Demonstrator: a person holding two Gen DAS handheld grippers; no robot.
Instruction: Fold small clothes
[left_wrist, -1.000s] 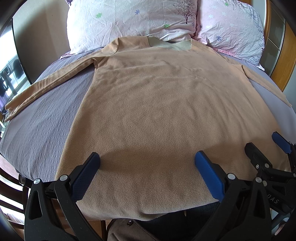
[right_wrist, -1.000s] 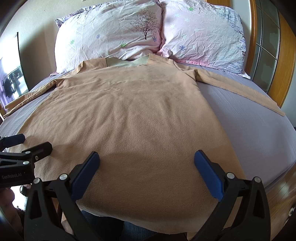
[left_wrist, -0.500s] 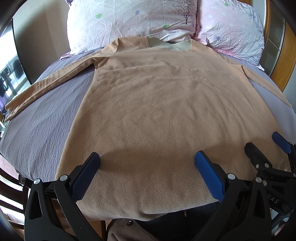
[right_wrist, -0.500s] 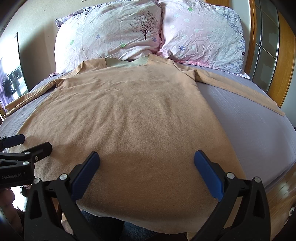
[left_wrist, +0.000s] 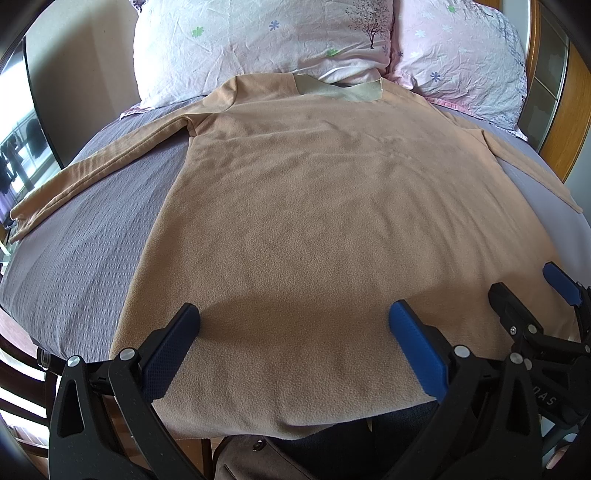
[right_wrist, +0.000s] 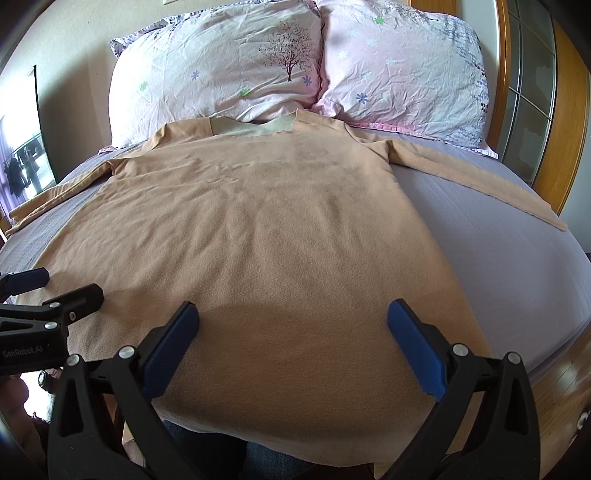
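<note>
A tan long-sleeved fleece shirt lies flat on a grey-purple bed, collar toward the pillows, both sleeves spread out to the sides. It also shows in the right wrist view. My left gripper is open and empty above the shirt's lower hem, left of centre. My right gripper is open and empty above the hem, right of centre. Each gripper shows at the edge of the other's view: the right one, the left one.
Two pink floral pillows lean at the head of the bed. A wooden headboard frame stands at the right. The bedsheet is bare beside the shirt. The bed's near edge lies just under the hem.
</note>
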